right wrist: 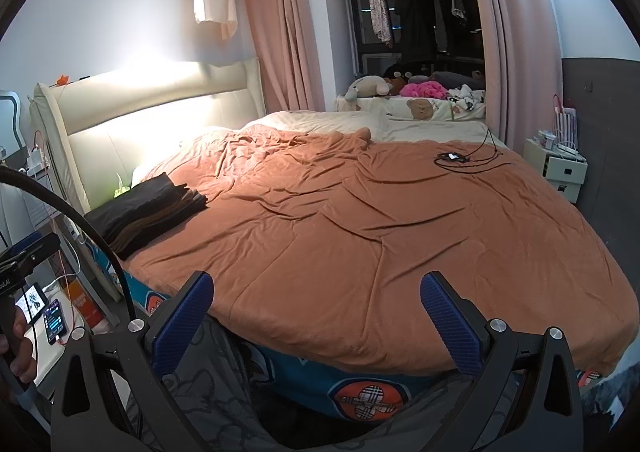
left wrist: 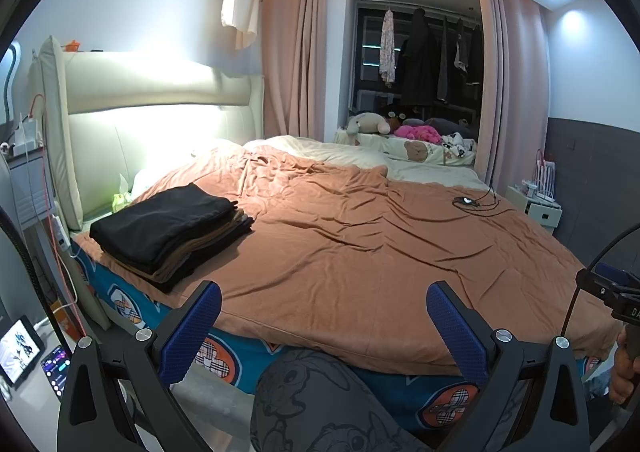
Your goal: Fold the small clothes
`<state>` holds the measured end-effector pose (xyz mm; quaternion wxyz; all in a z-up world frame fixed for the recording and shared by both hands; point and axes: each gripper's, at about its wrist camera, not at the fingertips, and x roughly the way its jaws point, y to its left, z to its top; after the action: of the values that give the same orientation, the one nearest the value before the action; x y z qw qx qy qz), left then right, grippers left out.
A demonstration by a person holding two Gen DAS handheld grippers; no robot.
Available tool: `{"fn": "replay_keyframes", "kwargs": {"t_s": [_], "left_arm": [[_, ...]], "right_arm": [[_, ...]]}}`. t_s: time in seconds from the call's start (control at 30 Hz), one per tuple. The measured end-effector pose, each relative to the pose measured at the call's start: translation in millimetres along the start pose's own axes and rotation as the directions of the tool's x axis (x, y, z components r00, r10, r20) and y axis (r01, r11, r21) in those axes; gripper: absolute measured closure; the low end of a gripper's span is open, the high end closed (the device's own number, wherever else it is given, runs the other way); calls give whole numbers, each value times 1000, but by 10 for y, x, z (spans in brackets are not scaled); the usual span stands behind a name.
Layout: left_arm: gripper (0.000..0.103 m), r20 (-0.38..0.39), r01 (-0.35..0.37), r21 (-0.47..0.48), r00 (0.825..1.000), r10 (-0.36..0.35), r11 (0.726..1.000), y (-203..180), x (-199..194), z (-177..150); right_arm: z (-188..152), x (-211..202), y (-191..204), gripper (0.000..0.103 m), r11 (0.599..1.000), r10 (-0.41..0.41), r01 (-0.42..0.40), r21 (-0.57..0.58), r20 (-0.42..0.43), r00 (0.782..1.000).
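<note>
Both wrist views near bed edge, facing headboard

A neat stack of folded clothes, black on top with brown and dark layers beneath, lies flat on the orange bedspread at nine o'clock, near the headboard.

One stack of folded dark clothes sits at the left of the frame on one bed, under one orange blanket. Two grippers show, the left gripper and the right gripper, each with two blue pads. Two lit screens stand at lower left. One nightstand stands at right.
</note>
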<state>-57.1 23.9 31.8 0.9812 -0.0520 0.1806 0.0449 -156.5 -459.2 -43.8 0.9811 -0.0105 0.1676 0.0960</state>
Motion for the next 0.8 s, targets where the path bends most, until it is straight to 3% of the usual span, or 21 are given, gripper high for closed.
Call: {"fn": "replay_keyframes", "kwargs": {"t_s": [0.8], "left_arm": [[0, 6, 1, -5, 1000, -1, 1000, -1, -25, 28]], "right_arm": [[39, 2, -31, 0, 1000, 5, -5, 1, -4, 1000]]}}
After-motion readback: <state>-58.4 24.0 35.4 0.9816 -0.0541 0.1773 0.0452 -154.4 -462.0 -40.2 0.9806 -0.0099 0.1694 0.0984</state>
